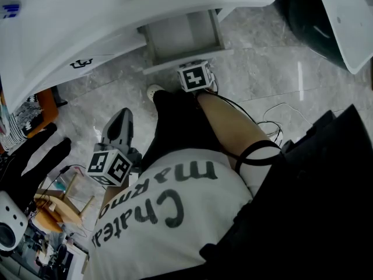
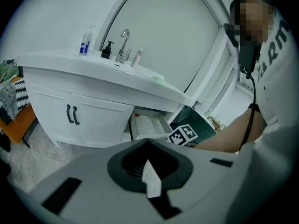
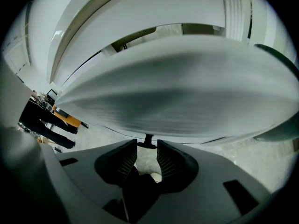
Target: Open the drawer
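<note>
Bathroom setup here: marble floor (image 1: 280, 57), white vanity (image 2: 98, 120) with a sink top. The drawer (image 1: 180, 37) sits under the counter edge and is already out a fair way, so I'd say the job is mostly done.

The right gripper (image 3: 147, 149) is the one working. Its jaws are closed down to a narrow gap, with the small dark drawer handle (image 3: 148, 141) pinched right at their tips. The white drawer front (image 3: 177, 92) fills everything beyond the jaws. The gripper is angled down onto it. My guess is that's because the handle is low and the person stands over it, so a grip from above gives a straight pull toward them.

The left gripper (image 2: 148, 146) is just parked. Its jaws are together with nothing between them, and the vanity is well beyond them. It looks held off to the side so it stays out of the drawer's path.

As for the drawer's contents, it looks bare white inside from the left gripper view. There's maybe a tiny reddish speck at the back corner, but I can't tell what it is.

Far beyond the left jaws, on the counter:
- a faucet (image 2: 124, 43)
- a blue bottle (image 2: 84, 42)
- a dark pump bottle (image 2: 108, 49)

The cabinet doors (image 2: 56, 111) next to the drawer are closed.
</note>
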### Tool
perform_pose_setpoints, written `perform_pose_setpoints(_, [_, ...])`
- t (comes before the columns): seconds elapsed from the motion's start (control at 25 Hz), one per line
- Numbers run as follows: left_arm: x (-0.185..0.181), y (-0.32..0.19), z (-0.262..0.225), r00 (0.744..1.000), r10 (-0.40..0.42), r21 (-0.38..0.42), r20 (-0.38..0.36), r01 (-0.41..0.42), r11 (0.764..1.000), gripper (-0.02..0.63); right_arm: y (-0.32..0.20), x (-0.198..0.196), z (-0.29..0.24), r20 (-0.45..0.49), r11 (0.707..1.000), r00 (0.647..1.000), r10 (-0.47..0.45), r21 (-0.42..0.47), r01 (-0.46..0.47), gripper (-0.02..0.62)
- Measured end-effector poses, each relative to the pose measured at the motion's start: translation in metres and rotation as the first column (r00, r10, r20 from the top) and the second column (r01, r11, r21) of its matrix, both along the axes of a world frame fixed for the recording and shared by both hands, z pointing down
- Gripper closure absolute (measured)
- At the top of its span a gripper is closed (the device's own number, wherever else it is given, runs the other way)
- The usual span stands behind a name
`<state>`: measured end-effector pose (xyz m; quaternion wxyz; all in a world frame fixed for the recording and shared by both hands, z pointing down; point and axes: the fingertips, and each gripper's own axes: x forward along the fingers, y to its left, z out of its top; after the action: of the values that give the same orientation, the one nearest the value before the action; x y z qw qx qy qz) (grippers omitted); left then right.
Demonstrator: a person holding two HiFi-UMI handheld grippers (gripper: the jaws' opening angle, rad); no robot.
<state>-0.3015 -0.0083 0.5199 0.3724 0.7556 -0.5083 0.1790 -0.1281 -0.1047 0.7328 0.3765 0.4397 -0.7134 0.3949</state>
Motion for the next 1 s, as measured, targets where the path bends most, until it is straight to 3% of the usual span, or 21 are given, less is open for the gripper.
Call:
perform_pose_setpoints(0.6, [-0.003, -0.003, -0.005, 1.0, -0.012, 0.015, -0.012, 0.012, 1.0, 0.614, 0.015, 0.003, -0.001, -0.039, 1.0, 0.999, -0.016, -0.015, 0.015, 0.465])
perform_pose_setpoints(0.76, [-0.005, -0.004, -0.005, 1.0, -0.018, 0.016, -0.008, 0.018, 1.0, 0.614, 0.015, 0.004, 0.0, -0.047, 0.999, 0.999, 0.013, -0.042, -0.015, 0.465])
perform_pose_setpoints(1.0, [-0.009, -0.01, -0.012, 0.999, -0.037, 0.027, -0.006, 0.037, 0.999, 0.614, 0.018, 0.006, 0.001, -0.069, 0.995, 0.997, -0.02, -0.099, 0.013, 0.466])
